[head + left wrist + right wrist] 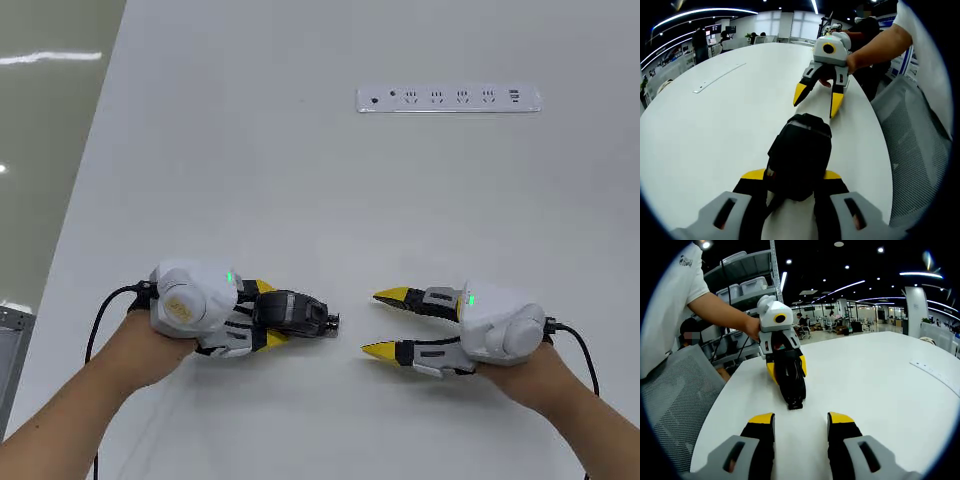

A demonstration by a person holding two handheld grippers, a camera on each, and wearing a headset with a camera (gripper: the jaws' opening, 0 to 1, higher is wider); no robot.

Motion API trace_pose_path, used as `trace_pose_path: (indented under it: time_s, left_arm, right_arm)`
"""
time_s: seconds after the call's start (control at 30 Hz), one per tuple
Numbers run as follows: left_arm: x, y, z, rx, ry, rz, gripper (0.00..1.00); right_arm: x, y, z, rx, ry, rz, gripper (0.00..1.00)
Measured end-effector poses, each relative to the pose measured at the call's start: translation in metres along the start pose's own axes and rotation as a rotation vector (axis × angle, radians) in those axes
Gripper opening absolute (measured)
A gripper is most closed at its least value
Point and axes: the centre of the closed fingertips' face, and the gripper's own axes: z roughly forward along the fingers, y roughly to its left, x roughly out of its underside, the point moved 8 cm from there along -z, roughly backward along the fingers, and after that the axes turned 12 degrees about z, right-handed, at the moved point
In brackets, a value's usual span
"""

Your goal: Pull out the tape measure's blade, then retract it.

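Note:
A black tape measure (291,312) rests on the white table, clamped between the yellow-tipped jaws of my left gripper (268,314). In the left gripper view the black case (800,155) sits between the two fingers. Its blade tip faces right, toward my right gripper (386,322), which stands open a short gap away with nothing between its jaws. The right gripper view shows the tape measure (790,377) straight ahead, its end hook near the table, and my open right gripper (801,421) just short of it. No length of blade is showing.
A white power strip (449,98) lies flat at the far side of the white table (300,180). The table's left edge runs diagonally, with floor beyond. A mesh chair (675,405) stands by the near table edge. Cables trail back from both grippers.

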Motion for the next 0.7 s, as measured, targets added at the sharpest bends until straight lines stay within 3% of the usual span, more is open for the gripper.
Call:
trace_pose_path:
  time_s: [0.7]
  left_arm:
    - [0.000,0.000,0.000,-0.002,0.006,-0.007,0.33]
  right_arm:
    - [0.000,0.003,0.027,-0.041,-0.010,-0.005,0.38]
